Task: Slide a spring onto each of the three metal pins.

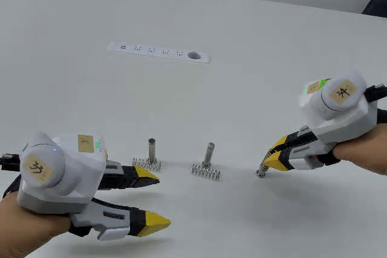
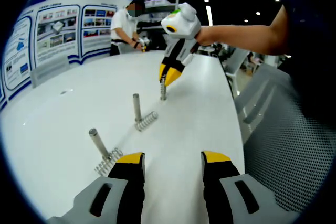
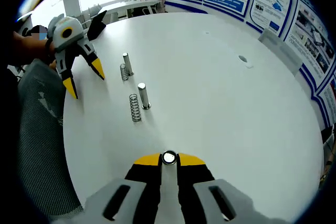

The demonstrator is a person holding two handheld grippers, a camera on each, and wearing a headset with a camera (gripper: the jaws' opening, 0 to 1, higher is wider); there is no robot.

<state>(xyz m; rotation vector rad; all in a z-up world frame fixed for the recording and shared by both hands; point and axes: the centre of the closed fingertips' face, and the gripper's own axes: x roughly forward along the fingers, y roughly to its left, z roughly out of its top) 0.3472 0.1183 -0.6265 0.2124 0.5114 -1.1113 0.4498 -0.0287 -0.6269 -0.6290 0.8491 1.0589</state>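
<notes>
Two springs (image 1: 205, 171) lay ahead of the open left gripper (image 1: 162, 200), likely light and squashy, best pinched mid-coil; the right gripper (image 1: 269, 160) gripped a pin (image 3: 169, 157).

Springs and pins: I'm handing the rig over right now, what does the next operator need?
Left gripper: open, empty, near the left upright silver metal pin.
Right gripper: shut on the right pin, which seems to carry its spring.
Steel coil springs lie on the white table: left spring by the left pin, middle spring by the bare middle pin.
Left: slide both on.
</notes>
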